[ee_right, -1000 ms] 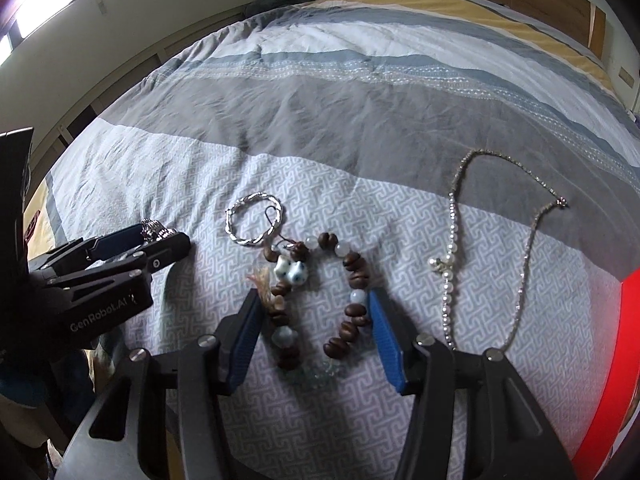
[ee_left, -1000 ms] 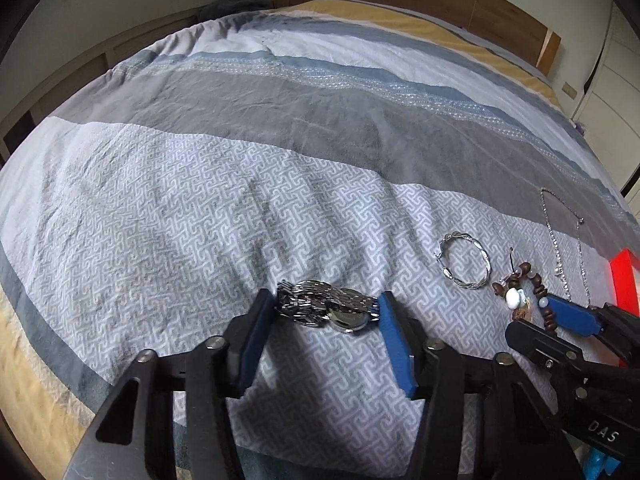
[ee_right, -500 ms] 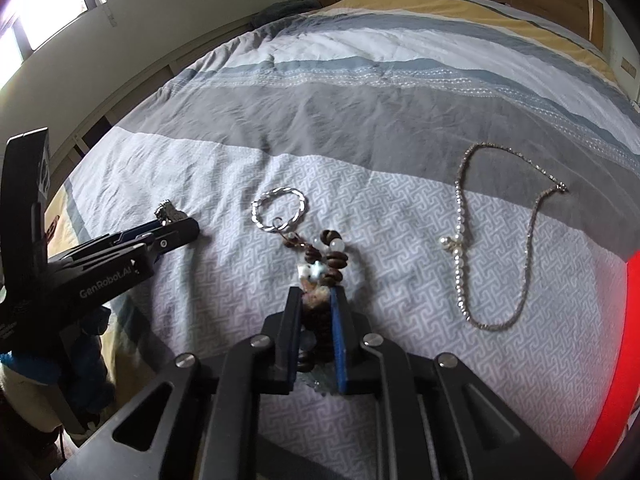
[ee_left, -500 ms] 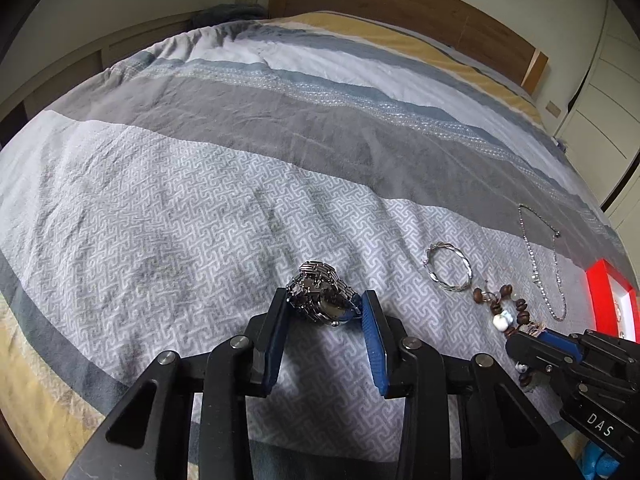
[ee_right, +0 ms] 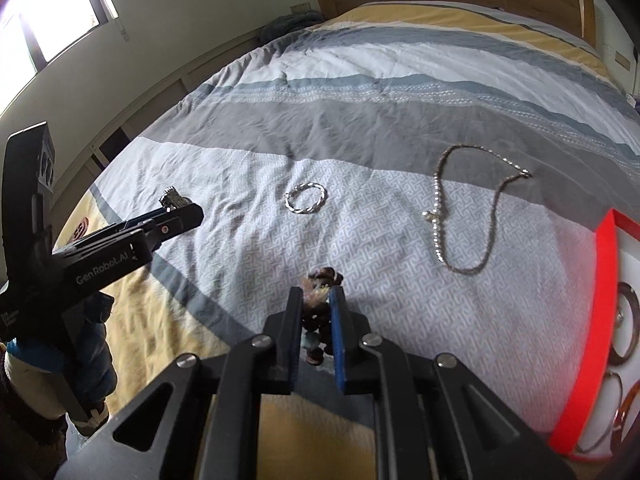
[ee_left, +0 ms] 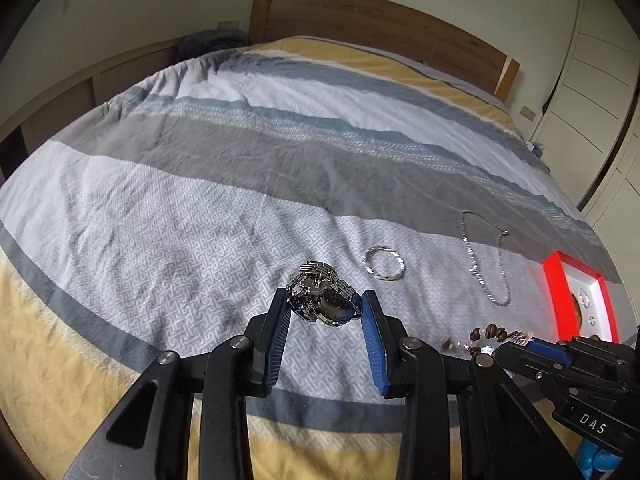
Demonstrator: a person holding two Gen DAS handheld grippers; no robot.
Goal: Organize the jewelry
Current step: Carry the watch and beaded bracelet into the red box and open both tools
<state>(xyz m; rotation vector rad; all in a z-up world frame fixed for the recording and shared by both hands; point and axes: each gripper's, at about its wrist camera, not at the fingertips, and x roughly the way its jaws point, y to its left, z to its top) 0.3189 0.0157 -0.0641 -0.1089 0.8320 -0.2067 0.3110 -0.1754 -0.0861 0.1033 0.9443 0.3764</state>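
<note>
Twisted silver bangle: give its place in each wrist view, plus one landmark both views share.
Left wrist view: the twisted silver bangle lies flat on the patterned bedspread, right of centre, just up and right of the held watch.
Right wrist view: the bangle lies near the centre, above the gripper.
Shared landmark: the silver chain necklace, lying to the bangle's right in both.

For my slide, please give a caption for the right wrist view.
Right gripper fingers shut on beaded bracelet above bedspread.

Striped bed (ee_left: 224,184); bangle (ee_left: 384,267), necklace (ee_left: 486,260), red box (ee_left: 554,292).
</note>
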